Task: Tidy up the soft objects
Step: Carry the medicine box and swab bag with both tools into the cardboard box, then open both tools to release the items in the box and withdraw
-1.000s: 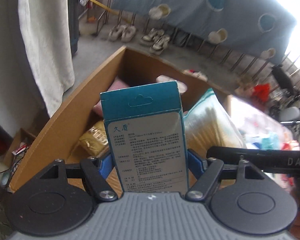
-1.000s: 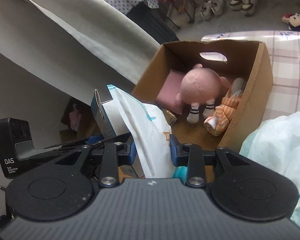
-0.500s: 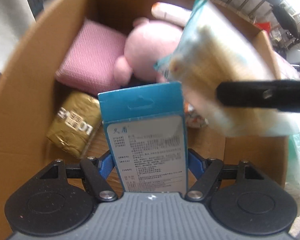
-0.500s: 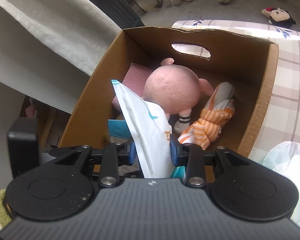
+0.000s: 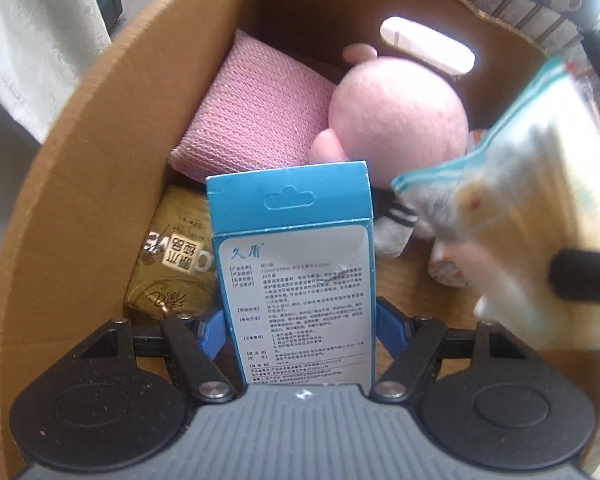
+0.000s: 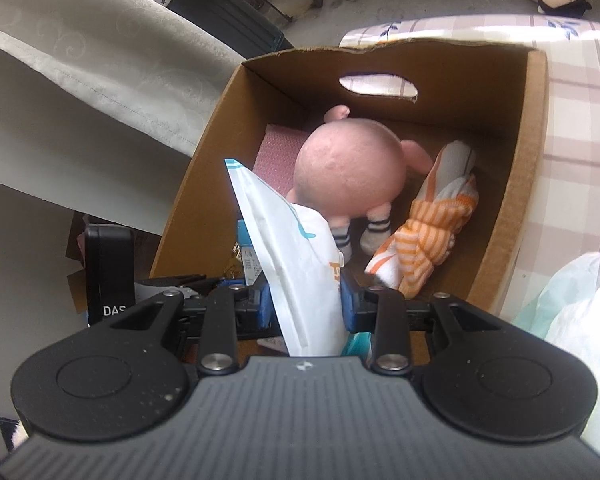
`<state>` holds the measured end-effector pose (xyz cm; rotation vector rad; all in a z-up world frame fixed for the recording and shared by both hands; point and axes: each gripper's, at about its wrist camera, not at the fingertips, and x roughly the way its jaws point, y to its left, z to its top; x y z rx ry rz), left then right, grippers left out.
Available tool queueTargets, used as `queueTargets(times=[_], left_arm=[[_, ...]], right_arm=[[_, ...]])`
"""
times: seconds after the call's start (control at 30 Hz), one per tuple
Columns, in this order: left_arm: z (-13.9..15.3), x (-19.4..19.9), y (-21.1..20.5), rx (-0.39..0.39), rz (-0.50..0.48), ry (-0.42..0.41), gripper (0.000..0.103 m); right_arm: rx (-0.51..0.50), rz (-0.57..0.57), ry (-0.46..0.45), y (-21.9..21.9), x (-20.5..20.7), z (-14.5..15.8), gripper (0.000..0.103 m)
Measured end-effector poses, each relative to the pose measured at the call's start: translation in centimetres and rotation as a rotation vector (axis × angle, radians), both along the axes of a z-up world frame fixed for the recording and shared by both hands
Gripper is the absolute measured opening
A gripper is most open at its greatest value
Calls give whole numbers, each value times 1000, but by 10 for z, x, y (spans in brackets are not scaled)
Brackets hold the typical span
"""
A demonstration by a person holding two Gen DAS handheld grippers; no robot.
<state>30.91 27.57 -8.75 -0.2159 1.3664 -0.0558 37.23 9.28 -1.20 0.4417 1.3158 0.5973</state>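
The cardboard box fills most of both views, sitting on a plaid cloth that runs down the right of the right wrist frame, with a handle slot in its far wall near the top. Inside, a pink plush sits mid-frame, its striped-sock feet toward the cameras. A pink knit pad leans upper left of it against the box wall, and an orange striped cloth lies right of it. A gold packet is at the left of the box floor. The right gripper is clamped on a white bag, held up over the near edge; in the left view that bag is a blur at right. The left gripper pinches a blue carton, upright at centre frame, just in front of the packet.
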Motion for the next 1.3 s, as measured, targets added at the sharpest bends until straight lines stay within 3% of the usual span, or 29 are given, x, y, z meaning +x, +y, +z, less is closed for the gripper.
queueTargets(times=[0.17, 0.27, 0.4, 0.7, 1.17, 1.3], left_arm=[[16, -12, 14, 5, 40, -31, 88], [21, -17, 19, 29, 45, -42, 88], [23, -24, 20, 28, 57, -43, 86], [20, -22, 4, 45, 60, -71, 86], [59, -37, -9, 24, 80, -159, 86], [64, -37, -23, 70, 63, -172, 86]], right_arm=[[1, -34, 57, 12, -2, -8, 35], [-2, -49, 90, 20, -2, -17, 35], [-24, -59, 111, 28, -4, -24, 49], [16, -77, 103, 27, -8, -9, 52], [87, -104, 34, 1, -13, 25, 54], [107, -95, -15, -12, -23, 41, 54]])
